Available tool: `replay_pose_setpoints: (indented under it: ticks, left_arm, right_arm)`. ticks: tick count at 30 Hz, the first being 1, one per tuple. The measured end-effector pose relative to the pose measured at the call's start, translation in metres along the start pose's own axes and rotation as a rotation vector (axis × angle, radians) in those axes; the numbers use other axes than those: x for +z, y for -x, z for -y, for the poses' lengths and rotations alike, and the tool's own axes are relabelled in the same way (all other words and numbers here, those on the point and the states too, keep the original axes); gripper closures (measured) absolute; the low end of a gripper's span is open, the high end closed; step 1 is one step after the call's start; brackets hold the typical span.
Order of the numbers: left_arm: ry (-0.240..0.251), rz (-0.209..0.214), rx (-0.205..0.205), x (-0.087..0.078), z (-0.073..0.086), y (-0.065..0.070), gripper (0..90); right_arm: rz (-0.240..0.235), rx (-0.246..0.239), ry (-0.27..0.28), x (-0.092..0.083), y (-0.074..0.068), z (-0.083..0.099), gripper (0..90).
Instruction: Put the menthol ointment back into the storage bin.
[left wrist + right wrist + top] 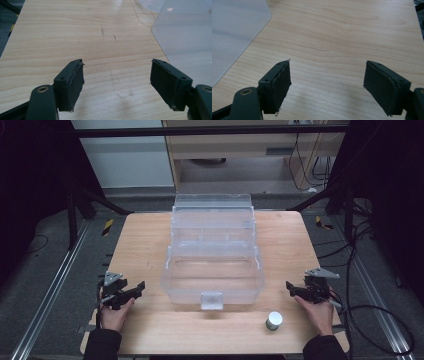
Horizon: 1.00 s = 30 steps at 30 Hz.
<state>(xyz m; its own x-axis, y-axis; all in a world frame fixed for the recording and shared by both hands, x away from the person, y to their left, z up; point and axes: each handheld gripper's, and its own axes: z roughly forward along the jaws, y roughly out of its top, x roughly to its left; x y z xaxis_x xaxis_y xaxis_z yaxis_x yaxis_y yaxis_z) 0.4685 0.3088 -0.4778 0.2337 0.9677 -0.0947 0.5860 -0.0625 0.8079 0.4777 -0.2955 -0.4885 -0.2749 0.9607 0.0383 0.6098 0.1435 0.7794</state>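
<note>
The wooden tabletop (150,330) carries a large clear plastic organiser box (212,250) at its centre, reaching from the far edge to well short of the near edge. The box stands open in stepped tiers, the trays fanned back one above another, probably so that each compartment can be reached from above. A clear latch tab (211,300) hangs at the middle of its front wall, facing the person.

At the tabletop's left edge, near the near-left corner, the left gripper (140,287) rests in the person's left hand (116,315), its jaws spread wide and holding nothing; in the left gripper view a rounded corner of the box shows just beyond. The right gripper (290,287) mirrors it at the right edge, jaws likewise wide and empty, aimed inward. Both seem parked clear of the box, as at a ready stance.

A small silver-capped cylinder (273,320), perhaps a little jar, stands upright near the near edge, between the box front and the right hand (320,312), apart from both.
</note>
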Motion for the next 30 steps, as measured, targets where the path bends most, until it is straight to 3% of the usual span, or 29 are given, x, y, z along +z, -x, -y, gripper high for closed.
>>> replay_pose_setpoints:
  ticks: [5,9,11,12,14,16,20,30]
  left_arm:
    - [0.009,0.006,0.004,-0.003,0.0,0.004,27.5]
    - [-0.007,0.008,0.026,-0.002,0.0,0.007,27.6]
    - [-0.013,0.006,0.039,-0.001,0.0,0.008,27.5]
    - [-0.017,0.006,0.045,0.0,0.001,0.01,27.5]
    - [-0.026,0.002,0.055,0.0,0.001,0.012,27.4]
    - [-0.04,0.007,0.058,0.002,0.001,0.013,27.3]
    - [-0.059,0.006,0.09,0.005,0.002,0.015,27.2]
    - [-0.053,0.011,0.086,0.004,0.001,0.015,27.5]
  right_arm:
    - [-0.024,0.003,0.033,-0.01,-0.001,-0.004,24.0]
    - [-0.071,-0.062,-0.004,-0.02,-0.006,-0.011,21.9]
    - [-0.072,-0.083,-0.011,-0.021,-0.008,-0.012,21.8]
    - [-0.051,-0.127,-0.011,-0.025,-0.011,-0.014,21.7]
    - [-0.062,-0.16,-0.023,-0.027,-0.013,-0.018,21.3]
    - [-0.086,-0.186,-0.051,-0.029,-0.016,-0.021,18.7]
    - [-0.116,-0.227,-0.058,-0.031,-0.021,-0.028,18.5]
    - [-0.188,-0.256,-0.059,-0.052,-0.032,-0.057,18.4]
